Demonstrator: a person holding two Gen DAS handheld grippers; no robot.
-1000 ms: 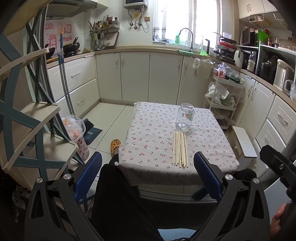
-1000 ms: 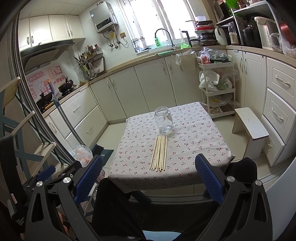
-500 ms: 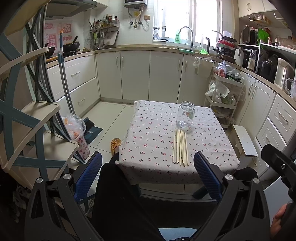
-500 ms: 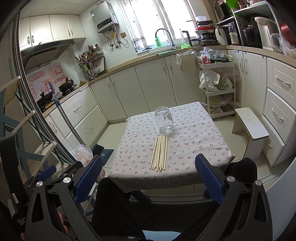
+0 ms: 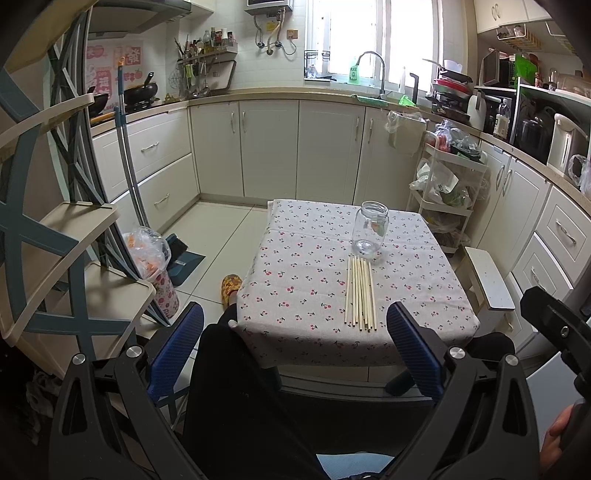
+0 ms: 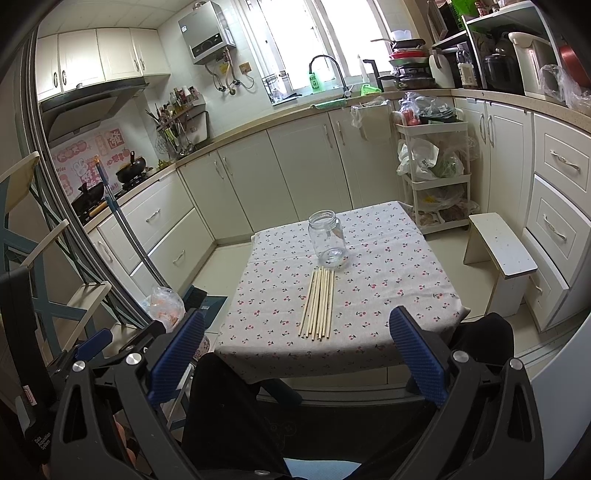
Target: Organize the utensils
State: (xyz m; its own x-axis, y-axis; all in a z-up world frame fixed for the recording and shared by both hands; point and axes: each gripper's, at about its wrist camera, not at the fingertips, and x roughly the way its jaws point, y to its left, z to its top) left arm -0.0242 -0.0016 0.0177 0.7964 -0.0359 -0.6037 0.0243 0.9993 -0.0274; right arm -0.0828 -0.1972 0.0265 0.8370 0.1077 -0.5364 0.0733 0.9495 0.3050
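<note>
Looking into a small kitchen, daylight pouring through the window (image 5: 373, 33) above the sink tap (image 5: 371, 70). Running along the back and right walls, cream cabinets (image 5: 269, 147) under a pale counter (image 6: 258, 125). Hanging on the white tiled wall, a water heater (image 6: 207, 31); sitting on the stove at left, a black wok (image 5: 140, 92). Leaning against the left drawers, a mop handle (image 5: 127, 162). Standing at right, a white trolley (image 6: 432, 166) stuffed with bags, beside it a small white stool (image 6: 498, 251). Filling the left edge, a blue-and-beige shelf rack (image 5: 48, 236). Covering the floor, pale tiles (image 5: 221, 236). Sitting in the middle, a worktop (image 5: 295, 288) draped in cherry-print cloth.
</note>
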